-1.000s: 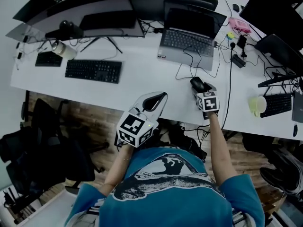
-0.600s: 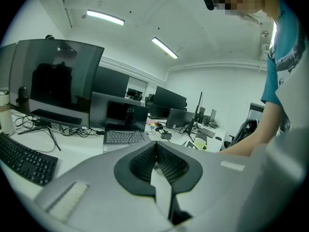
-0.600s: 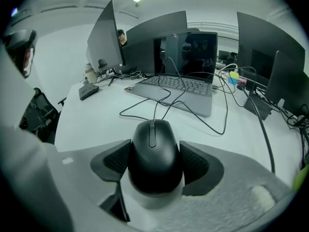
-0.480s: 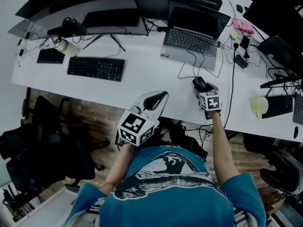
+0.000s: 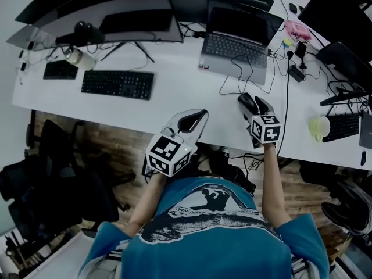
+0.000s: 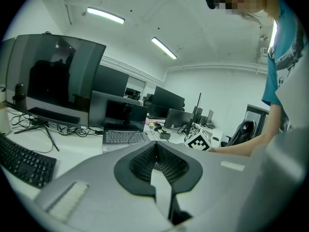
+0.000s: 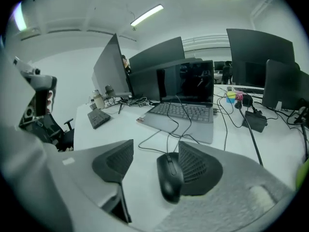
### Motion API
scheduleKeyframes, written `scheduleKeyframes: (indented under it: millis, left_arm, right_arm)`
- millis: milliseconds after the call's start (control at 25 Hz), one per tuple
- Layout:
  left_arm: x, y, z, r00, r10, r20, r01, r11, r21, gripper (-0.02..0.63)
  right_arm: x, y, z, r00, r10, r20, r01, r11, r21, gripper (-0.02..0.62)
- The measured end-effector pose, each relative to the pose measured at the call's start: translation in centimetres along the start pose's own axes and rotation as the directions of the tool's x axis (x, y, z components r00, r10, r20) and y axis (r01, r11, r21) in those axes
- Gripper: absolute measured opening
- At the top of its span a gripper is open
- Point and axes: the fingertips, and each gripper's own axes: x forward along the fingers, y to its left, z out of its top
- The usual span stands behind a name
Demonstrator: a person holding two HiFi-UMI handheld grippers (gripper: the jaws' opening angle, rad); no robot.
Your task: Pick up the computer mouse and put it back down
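White desk (image 5: 174,106) runs the full width under both tools, and its near edge passes just below the fingertips of each. Past that edge is wooden floor (image 5: 110,147), with a dark office chair (image 5: 52,156) out on the left gripper's outer side.

Ahead of the left gripper (image 6: 155,146) the top is bare as far as a black keyboard (image 5: 118,85) and a curved monitor (image 5: 136,25), so there is open room in front of it and to both sides. Ahead of the right gripper (image 7: 155,151) the free strip is shorter. An open laptop (image 7: 186,112) sits beyond the fingertips, and a thin black cable (image 7: 161,137) loops across the desk between them. Farther out on its right, more cables, a power brick (image 5: 292,74) and a pale green cup (image 5: 317,128) crowd the surface.

The left gripper's ribbed pads (image 6: 142,161) meet at their tips with nothing between them.

The right gripper's jaws stand wide apart and have just been closing a little. The computer mouse (image 7: 170,175) lies between them on the desk, nose toward the laptop. It lies close against the right-hand pad (image 7: 200,168), though I cannot tell whether the two touch. The left-hand pad (image 7: 116,161) is well apart from it, with bare desk showing in the gap, so the mouse is not pinched.
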Motion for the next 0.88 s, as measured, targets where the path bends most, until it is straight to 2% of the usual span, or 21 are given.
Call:
scheduleKeyframes:
  millis: [280,480,640,880]
  left_arm:
    - [-0.7,1.4,0.6,1.000,-0.025,0.008,0.025,1.000,0.005,0.012]
    - [-2.0,2.8,0.4,0.999,-0.052,0.001,0.052,0.999,0.016,0.012]
    - [-3.2,4.2,-0.3,0.996,-0.089,-0.017,0.089,0.996,0.022,0.012]
    - [-4.6,5.5,-1.6,0.991,-0.131,-0.035,0.132,0.991,0.025,0.012]
  right_arm:
    - [-2.6,5.6,5.0,0.986,0.066,0.153,-0.071,0.997,0.029,0.224]
    - [-3.6,10.0,7.0,0.969,0.098,0.225,-0.112,0.993,0.049,0.193]
    - [-3.9,12.7,7.4,0.964,0.086,0.252,-0.109,0.991,0.078,0.176]
    - [-4.5,15.6,7.3,0.958,0.053,0.281,-0.089,0.989,0.115,0.115]
